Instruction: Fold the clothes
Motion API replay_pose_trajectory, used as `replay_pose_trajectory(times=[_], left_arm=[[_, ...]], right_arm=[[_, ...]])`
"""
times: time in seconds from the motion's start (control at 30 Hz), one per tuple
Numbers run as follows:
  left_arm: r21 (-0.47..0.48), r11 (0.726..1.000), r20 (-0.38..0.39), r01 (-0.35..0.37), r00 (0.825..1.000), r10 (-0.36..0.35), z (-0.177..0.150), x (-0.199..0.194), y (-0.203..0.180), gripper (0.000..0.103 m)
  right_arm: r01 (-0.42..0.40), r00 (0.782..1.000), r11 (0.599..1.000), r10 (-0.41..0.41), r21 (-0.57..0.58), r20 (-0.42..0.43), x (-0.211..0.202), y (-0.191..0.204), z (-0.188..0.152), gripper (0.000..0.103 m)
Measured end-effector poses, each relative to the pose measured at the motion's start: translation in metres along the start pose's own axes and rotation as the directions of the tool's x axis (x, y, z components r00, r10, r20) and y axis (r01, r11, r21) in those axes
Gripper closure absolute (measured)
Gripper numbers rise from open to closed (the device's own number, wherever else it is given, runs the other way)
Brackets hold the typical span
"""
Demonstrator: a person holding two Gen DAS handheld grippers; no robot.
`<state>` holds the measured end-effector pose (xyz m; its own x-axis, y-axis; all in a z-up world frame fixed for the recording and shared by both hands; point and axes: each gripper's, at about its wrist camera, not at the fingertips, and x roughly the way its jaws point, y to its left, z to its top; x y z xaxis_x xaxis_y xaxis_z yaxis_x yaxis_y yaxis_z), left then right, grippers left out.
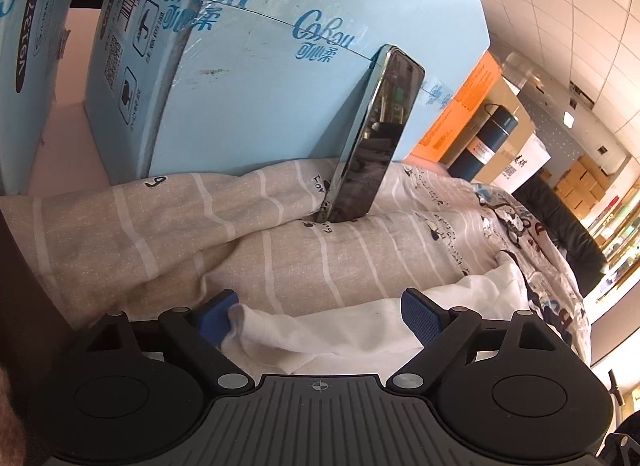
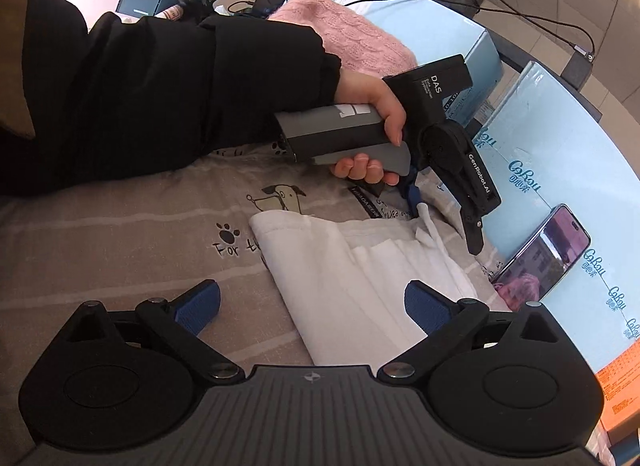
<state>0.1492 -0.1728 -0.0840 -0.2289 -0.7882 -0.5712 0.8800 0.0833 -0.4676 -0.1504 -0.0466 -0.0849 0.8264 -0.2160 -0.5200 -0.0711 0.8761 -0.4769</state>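
Both grippers, left (image 1: 320,318) and right (image 2: 312,308), gape wide over the white cloth (image 2: 360,278), gripping nothing, seemingly poised at opposite ends for a fold.

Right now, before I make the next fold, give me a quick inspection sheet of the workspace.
Surface: striped beige bedsheet with cartoon prints, rumpled.
Job's things: white garment lying partly folded on the sheet.
Clutter: phone propped upright against the blue carton; pink knitted cloth on another carton; blue flask.
Grippers: left gripper open, the garment's edge between its fingers; right gripper open, over the garment's near end.
Cables: black cables running behind the cartons.
Surroundings: office ceiling, stacked brown boxes in the distance.
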Motion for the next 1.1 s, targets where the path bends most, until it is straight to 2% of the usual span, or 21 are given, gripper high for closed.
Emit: replay_pose_trajectory(times=[0.1, 0.2, 0.27, 0.3, 0.33, 0.37, 0.4, 0.43, 0.47, 0.5, 0.6, 0.7, 0.77, 0.87, 1.0, 1.03, 1.1], left_arm=[[0.012, 0.999, -0.01, -0.033, 0.999, 0.033, -0.002, 0.001, 0.001, 0.013], [0.023, 0.995, 0.005, -0.101, 0.995, 0.101, -0.002, -0.003, 0.003, 0.015], [0.015, 0.994, 0.018, -0.109, 0.994, 0.109, -0.003, -0.004, 0.005, 0.023], [0.021, 0.993, 0.026, -0.12, 0.993, 0.119, -0.004, -0.004, 0.005, 0.027], [0.034, 0.991, 0.032, -0.128, 0.991, 0.127, -0.005, -0.004, 0.004, 0.043], [0.048, 0.99, 0.037, -0.133, 0.991, 0.131, -0.007, -0.004, 0.003, 0.057], [0.061, 0.989, 0.043, -0.138, 0.99, 0.136, -0.009, -0.004, 0.002, 0.061], [0.074, 0.987, 0.048, -0.14, 0.989, 0.137, -0.01, -0.004, 0.001, 0.067], [0.085, 0.986, 0.054, -0.14, 0.989, 0.136, -0.012, -0.005, 0.0, 0.072], [0.098, 0.984, 0.057, -0.147, 0.988, 0.142, -0.014, -0.006, -0.001, 0.073], [0.147, 0.97, 0.054, -0.192, 0.981, 0.186, -0.018, -0.006, -0.009, 0.073], [0.183, 0.953, 0.054, -0.241, 0.97, 0.235, -0.02, -0.005, -0.015, 0.063], [0.22, 0.941, 0.056, -0.258, 0.966, 0.251, -0.024, -0.004, -0.022, 0.05], [0.289, 0.909, 0.072, -0.301, 0.953, 0.293, -0.033, 0.0, -0.034, 0.04], [0.304, 0.894, 0.102, -0.33, 0.944, 0.314, -0.04, -0.001, -0.04, 0.04], [0.308, 0.895, 0.106, -0.322, 0.947, 0.305, -0.041, -0.002, -0.041, 0.045], [0.319, 0.903, 0.105, -0.288, 0.958, 0.268, -0.042, -0.004, -0.044, 0.066]], right_arm=[[0.039, 0.999, 0.999, -0.04, 0.021, 0.024, 0.017, 0.002, 0.009, 0.003], [0.084, 0.996, 0.996, -0.084, 0.027, 0.024, 0.027, 0.002, 0.013, 0.003], [0.098, 0.995, 0.995, -0.099, 0.027, 0.028, 0.03, 0.002, 0.013, 0.005], [0.098, 0.995, 0.995, -0.099, 0.029, 0.029, 0.031, 0.002, 0.014, 0.012], [0.097, 0.995, 0.995, -0.098, 0.03, 0.031, 0.032, 0.002, 0.014, 0.017], [0.095, 0.995, 0.995, -0.096, 0.027, 0.031, 0.032, 0.003, 0.014, 0.031], [0.087, 0.996, 0.996, -0.088, 0.033, 0.03, 0.033, 0.002, 0.015, 0.045], [0.08, 0.996, 0.996, -0.081, 0.039, 0.028, 0.034, 0.002, 0.016, 0.051], [0.072, 0.997, 0.996, -0.073, 0.046, 0.026, 0.035, 0.001, 0.016, 0.064], [0.064, 0.998, 0.997, -0.065, 0.052, 0.024, 0.035, 0.001, 0.017, 0.071], [0.053, 0.998, 0.995, -0.056, 0.09, 0.032, 0.034, -0.005, 0.017, 0.081], [0.038, 0.998, 0.991, -0.044, 0.125, 0.049, 0.031, -0.01, 0.017, 0.082], [0.028, 0.998, 0.991, -0.034, 0.13, 0.044, 0.032, -0.01, 0.016, 0.082], [0.023, 0.998, 0.991, -0.03, 0.131, 0.052, 0.032, -0.012, 0.016, 0.082], [0.01, 0.999, 0.984, -0.019, 0.179, 0.05, 0.034, -0.02, 0.015, 0.079], [0.006, 0.999, 0.982, -0.015, 0.19, 0.045, 0.035, -0.022, 0.015, 0.078], [-0.004, 0.999, 0.979, -0.005, 0.202, 0.045, 0.036, -0.025, 0.016, 0.078]])
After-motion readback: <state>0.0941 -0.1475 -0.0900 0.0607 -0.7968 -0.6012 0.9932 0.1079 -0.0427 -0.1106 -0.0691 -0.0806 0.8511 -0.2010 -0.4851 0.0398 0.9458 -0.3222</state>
